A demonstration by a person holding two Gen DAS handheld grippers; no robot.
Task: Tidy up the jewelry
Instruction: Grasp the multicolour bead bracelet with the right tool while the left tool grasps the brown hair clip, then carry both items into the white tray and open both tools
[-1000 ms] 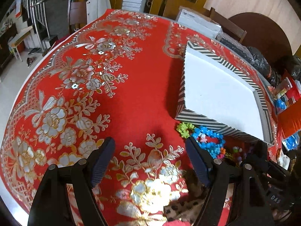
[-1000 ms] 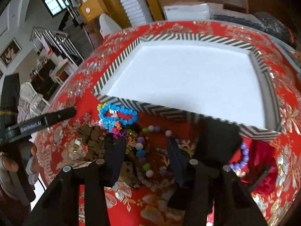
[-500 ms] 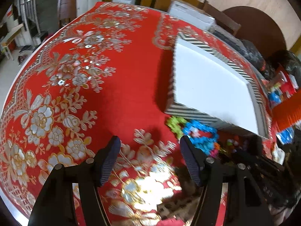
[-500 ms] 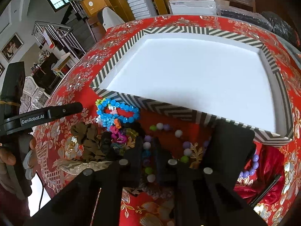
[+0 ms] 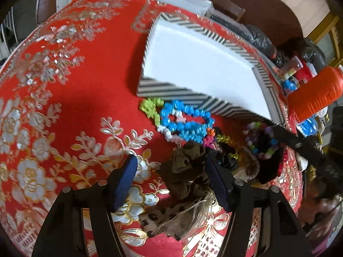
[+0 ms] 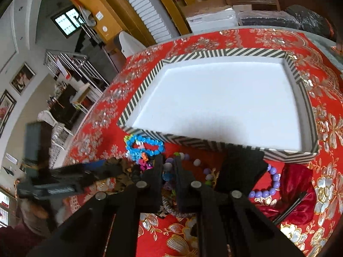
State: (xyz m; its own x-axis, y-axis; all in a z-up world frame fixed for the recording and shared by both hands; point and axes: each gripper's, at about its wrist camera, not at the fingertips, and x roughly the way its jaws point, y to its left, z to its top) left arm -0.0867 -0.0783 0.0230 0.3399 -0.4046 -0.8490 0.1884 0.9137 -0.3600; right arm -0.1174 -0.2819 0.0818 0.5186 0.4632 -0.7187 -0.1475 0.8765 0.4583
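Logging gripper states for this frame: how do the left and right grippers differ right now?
The left gripper is open, its blue-padded fingers straddling the brown scrunchie; the right gripper is nearly shut on the multicolored bead strand. The left has closed on nothing; the right pinches beads. Both sit low over the jewelry pile before the striped tray.

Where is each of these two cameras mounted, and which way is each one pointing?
Left wrist view: rides on the left gripper, looking forward and down over the red tablecloth at the brown scrunchie; its two fingers stand open.
Right wrist view: rides on the right gripper, facing the striped box; its fingers are nearly closed around a multicoloured bead bracelet, and the other gripper crosses at left.
Both views show the box and the blue bead bracelet.
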